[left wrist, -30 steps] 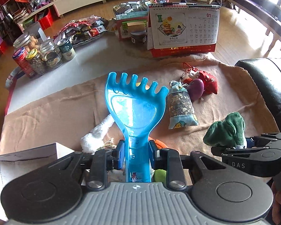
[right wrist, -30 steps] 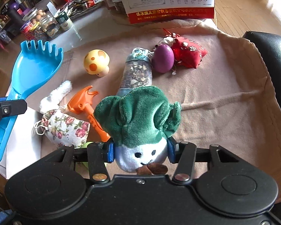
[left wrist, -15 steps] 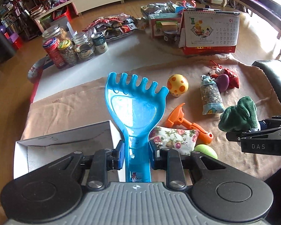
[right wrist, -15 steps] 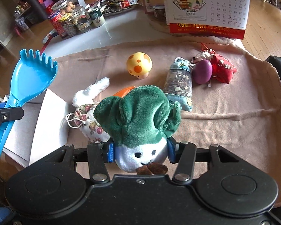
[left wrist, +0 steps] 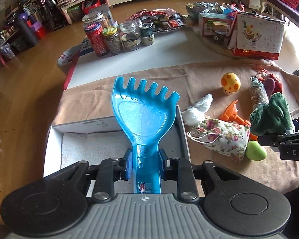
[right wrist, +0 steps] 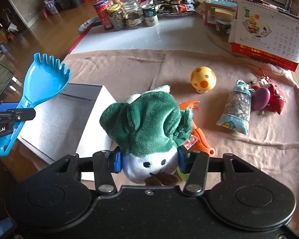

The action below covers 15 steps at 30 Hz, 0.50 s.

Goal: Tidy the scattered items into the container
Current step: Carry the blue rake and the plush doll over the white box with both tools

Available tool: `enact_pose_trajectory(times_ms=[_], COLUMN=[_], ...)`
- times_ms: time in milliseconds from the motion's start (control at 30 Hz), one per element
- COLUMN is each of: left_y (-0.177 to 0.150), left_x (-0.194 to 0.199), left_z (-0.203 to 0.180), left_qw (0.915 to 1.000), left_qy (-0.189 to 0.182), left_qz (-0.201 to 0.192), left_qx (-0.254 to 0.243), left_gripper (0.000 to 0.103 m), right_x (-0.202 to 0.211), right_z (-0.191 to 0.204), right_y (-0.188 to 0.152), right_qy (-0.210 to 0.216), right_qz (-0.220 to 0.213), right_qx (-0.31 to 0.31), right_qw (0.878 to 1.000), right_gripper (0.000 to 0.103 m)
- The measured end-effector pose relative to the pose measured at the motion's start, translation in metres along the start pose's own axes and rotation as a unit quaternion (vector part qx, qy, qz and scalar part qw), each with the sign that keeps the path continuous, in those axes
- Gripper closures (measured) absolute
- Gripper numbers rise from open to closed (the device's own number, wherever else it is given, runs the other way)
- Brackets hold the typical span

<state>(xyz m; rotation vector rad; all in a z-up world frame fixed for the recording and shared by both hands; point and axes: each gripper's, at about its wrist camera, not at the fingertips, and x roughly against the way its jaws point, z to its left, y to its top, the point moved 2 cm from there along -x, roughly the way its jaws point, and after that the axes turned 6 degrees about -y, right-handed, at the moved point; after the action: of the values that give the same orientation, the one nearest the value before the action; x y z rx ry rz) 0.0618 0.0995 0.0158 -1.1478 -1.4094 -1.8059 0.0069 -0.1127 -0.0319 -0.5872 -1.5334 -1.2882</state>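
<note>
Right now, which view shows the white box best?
The left wrist view: the white box shows its rim and towel-lined inside, partly behind the blue rake. In the right wrist view, the green plush covers its near corner.

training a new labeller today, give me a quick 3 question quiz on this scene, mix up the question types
1. True or false: the left gripper is shut on the blue toy rake.
2. What does the right gripper hold? A) yellow mushroom toy B) green-capped plush toy C) purple egg
3. Fill in: the rake's head hangs above the white ____.

Key: 1 true; 2 B; 3 box
</note>
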Motion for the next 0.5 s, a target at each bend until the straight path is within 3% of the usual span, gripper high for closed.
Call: enact_pose_trajectory(times_ms=[500], left_y=[-0.042], left_x=[-0.016], left_z=[0.081], left_qw=[0.9976], left_qy=[0.019], left_qz=[0.058], left_qx=[0.034], left_gripper=[0.076], right_x=[-0.007], right_z=[0.106], right_y=[0.009], right_qy=[0.041], right_qz=[0.013], right_qx=[0.094], right_qw=[0.995], right_gripper=[0.052])
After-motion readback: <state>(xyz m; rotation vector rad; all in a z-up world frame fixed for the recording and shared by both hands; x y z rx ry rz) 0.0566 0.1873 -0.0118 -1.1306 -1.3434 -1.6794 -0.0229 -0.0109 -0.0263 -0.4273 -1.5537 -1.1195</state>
